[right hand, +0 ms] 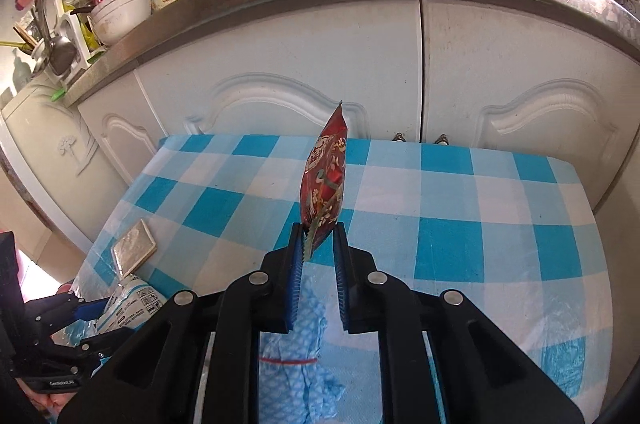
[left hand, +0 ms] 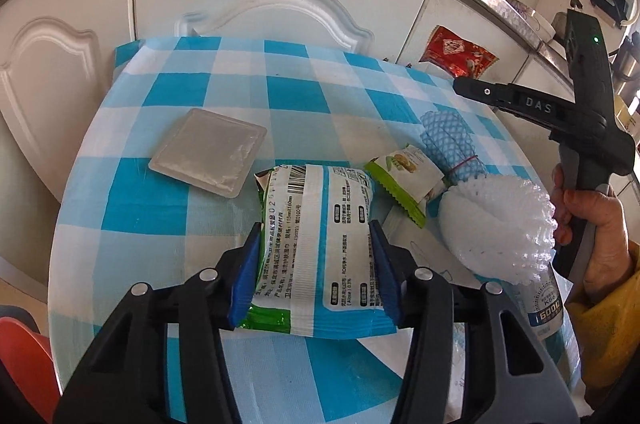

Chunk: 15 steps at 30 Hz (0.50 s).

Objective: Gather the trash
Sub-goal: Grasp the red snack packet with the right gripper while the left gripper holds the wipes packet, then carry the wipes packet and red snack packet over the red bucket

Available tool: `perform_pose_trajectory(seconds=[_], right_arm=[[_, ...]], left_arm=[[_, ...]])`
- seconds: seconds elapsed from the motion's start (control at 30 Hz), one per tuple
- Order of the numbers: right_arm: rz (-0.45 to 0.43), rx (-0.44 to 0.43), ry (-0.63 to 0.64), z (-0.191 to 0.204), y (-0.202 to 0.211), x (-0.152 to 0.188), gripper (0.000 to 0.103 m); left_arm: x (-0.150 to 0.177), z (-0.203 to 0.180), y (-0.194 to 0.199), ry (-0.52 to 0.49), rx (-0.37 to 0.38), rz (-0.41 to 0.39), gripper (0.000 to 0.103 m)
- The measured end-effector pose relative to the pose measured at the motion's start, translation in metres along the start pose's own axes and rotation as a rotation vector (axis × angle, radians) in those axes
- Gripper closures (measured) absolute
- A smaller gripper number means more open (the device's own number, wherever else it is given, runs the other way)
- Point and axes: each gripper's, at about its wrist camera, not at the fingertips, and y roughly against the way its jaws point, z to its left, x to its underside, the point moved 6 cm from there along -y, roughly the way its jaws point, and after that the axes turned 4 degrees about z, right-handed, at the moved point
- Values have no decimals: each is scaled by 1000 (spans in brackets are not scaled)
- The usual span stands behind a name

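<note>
Left gripper (left hand: pixel 314 264), low centre of its view: blue pads flank the wet-wipe pack (left hand: pixel 316 244) on the checked tablecloth (left hand: pixel 192 92), touching its edges; whether they truly clamp it is unclear. Risk: the slick film buckles and squirts forward. Flat clear pouch (left hand: pixel 208 156) lies upper left of it, green snack wrapper (left hand: pixel 404 180) and white foam net (left hand: pixel 496 224) to the right. Right gripper (right hand: pixel 319 240), centre frame: narrow, pinching only the bottom corner of the red wrapper (right hand: pixel 324 176), held up clear of the cloth. Risk: so thin a bite lets it slip out.
</note>
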Motion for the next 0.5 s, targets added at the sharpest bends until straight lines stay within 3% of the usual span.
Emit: perform_pose_trajectory(seconds=[0.33,0.5], right_arm=[[-73,-69,-41,16,65,21,87],[-99,-33,-37,6,85,41,87]], left_arm=[[18,8,48,66,9,-68,51],[41,19,67,118,18,-75,51]])
